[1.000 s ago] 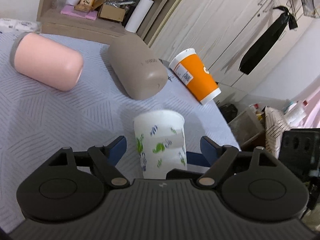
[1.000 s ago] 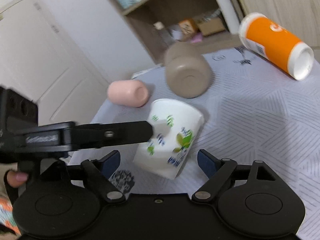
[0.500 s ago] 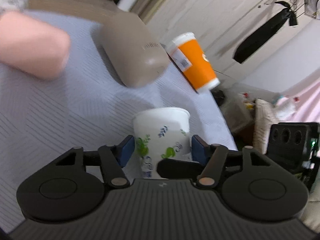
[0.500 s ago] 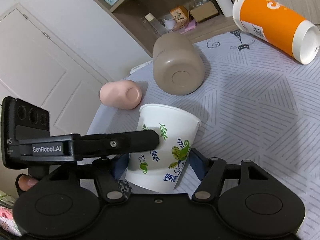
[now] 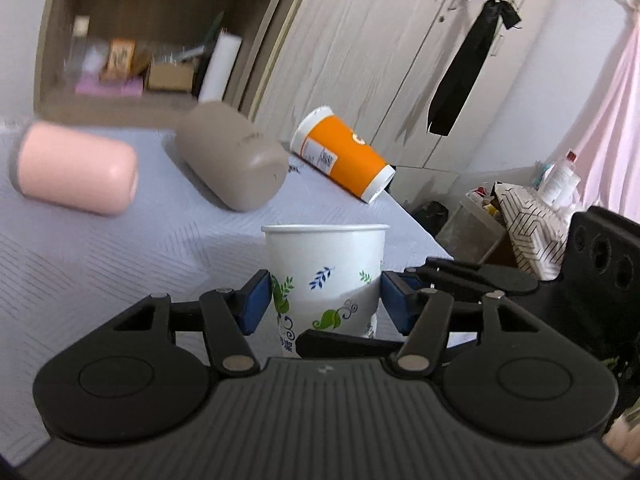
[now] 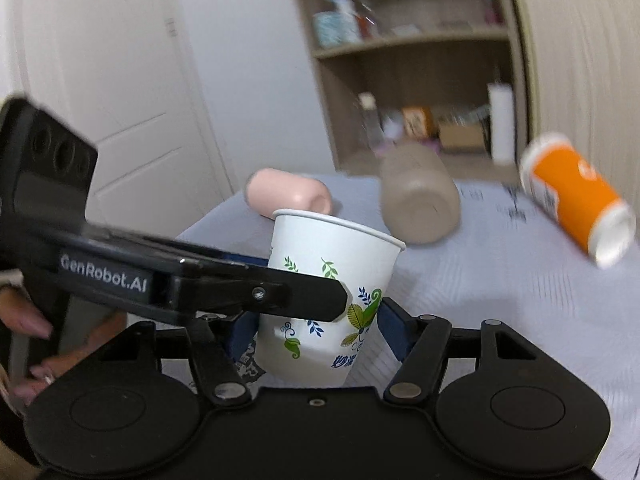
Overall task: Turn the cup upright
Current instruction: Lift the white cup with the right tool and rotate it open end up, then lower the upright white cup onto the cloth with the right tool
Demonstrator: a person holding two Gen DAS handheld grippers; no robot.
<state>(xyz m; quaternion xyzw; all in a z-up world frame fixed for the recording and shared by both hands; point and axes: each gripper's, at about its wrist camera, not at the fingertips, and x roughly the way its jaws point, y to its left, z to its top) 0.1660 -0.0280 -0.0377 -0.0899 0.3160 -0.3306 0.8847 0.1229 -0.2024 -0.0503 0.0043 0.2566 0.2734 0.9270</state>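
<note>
A white paper cup with leaf prints [image 5: 326,272] stands nearly upright, rim up, held between both grippers. My left gripper [image 5: 326,300] is shut on its lower body, blue pads against both sides. In the right wrist view the cup [image 6: 332,280] leans slightly left and my right gripper [image 6: 318,330] is shut on its lower part. The left gripper's black finger [image 6: 240,284] crosses in front of the cup there.
On the grey-lilac table cloth [image 5: 100,248] lie a pink tumbler [image 5: 76,174], a taupe tumbler [image 5: 232,162] and an orange paper cup [image 5: 342,160], all on their sides. A shelf unit [image 5: 140,40] stands behind. The table's right edge drops toward floor clutter [image 5: 500,216].
The leaf-print cup went from tilted to nearly upright with its rim on top. Both grippers closed onto it and both views swung upward toward the shelf.
</note>
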